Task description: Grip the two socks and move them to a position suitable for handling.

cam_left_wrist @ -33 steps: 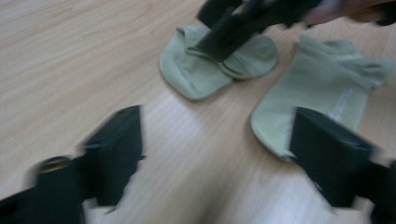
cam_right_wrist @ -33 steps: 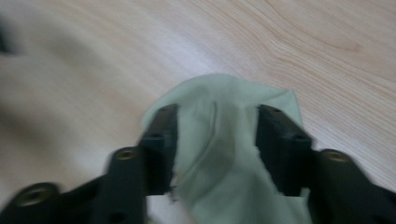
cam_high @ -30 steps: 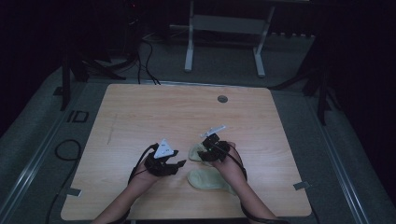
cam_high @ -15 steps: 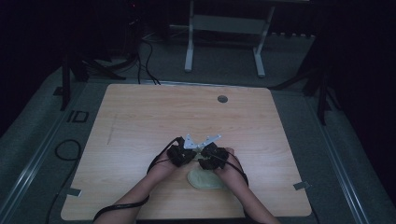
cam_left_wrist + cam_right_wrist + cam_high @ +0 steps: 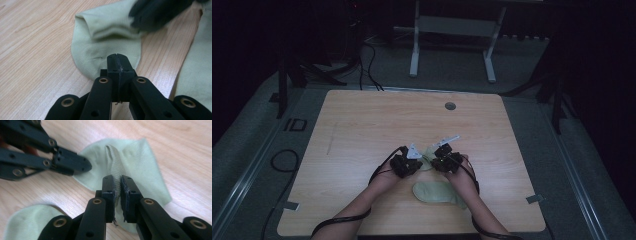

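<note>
Nearest the table's (image 5: pixel 362 125) front edge, a second pale green sock (image 5: pixel 437 191) lies flat by the right forearm. Just beyond it, the left gripper (image 5: pixel 117 60) has its jaws pressed together at the edge of the pale green sock (image 5: pixel 105 50), while the right gripper (image 5: pixel 117 182) pinches a raised fold of that sock (image 5: pixel 140 160). Farther back sits a round grommet (image 5: pixel 450 106).
</note>
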A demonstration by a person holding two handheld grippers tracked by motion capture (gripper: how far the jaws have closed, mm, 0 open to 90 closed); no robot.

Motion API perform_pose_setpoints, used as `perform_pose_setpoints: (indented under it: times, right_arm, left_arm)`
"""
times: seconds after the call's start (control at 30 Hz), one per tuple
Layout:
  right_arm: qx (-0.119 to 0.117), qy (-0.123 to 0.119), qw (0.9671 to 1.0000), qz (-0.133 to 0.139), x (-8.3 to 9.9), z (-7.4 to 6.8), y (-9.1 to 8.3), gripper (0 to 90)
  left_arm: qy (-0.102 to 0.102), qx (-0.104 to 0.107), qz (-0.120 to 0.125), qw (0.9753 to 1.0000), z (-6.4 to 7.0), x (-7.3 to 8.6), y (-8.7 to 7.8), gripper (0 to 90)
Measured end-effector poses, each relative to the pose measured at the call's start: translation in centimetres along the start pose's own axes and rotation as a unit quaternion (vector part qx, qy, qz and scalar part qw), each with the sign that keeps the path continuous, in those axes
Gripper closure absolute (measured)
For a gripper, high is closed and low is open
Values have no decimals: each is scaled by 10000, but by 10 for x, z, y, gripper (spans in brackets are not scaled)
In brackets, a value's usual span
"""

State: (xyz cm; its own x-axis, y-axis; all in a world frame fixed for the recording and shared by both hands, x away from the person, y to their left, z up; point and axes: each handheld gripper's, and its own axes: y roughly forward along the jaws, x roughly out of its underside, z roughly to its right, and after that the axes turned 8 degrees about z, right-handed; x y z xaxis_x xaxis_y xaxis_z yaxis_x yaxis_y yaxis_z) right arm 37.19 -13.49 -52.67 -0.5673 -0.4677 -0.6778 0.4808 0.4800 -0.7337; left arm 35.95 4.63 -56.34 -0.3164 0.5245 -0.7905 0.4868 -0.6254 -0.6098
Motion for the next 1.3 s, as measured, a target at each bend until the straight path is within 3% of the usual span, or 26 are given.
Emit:
perform_pose_setpoints:
  times: [0.2, 0.3, 0.33, 0.47, 0.7, 0.87, 1.03, 1.13, 1.2, 1.23, 1.3]
  right_arm:
    - [118, 230, 9993, 276, -8, 17, -21, 819]
    - [156, 394, 9985, 342, -10, 30, -32, 816]
    - [166, 423, 9984, 344, -10, 33, -34, 816]
    - [353, 605, 9969, 360, -8, 51, -41, 811]
    - [476, 1123, 9923, 202, 8, 82, -38, 811]
    - [451, 1309, 9903, 84, 22, 93, -34, 774]
    - [730, 1274, 9891, 135, 21, 98, -42, 738]
    - [823, 1209, 9889, 259, 16, 96, -48, 738]
    - [671, 1123, 9909, 315, 12, 91, -48, 822]
    - [643, 966, 9929, 257, 11, 87, -46, 866]
    - [541, 823, 9950, 157, 11, 81, -38, 897]
  left_arm:
    - [67, 78, -11, 9999, -1, -1, 0, 894]
    - [291, 115, -81, 9995, -1, -3, 1, 894]
    - [463, 116, -143, 9988, -1, -4, 1, 894]
    - [610, 190, -215, 9977, -3, -6, 1, 893]
    - [530, 239, -144, 9982, -9, -5, 2, 893]
    - [547, 125, -145, 9983, -10, -6, 4, 891]
    - [424, 161, -129, 9989, -12, -6, 4, 890]
    - [498, 145, -161, 9985, -11, -7, 4, 891]
    - [504, 164, -153, 9985, -12, -7, 4, 890]
    - [501, 169, -146, 9985, -12, -6, 4, 890]
    - [460, 179, -125, 9987, -13, -6, 4, 890]
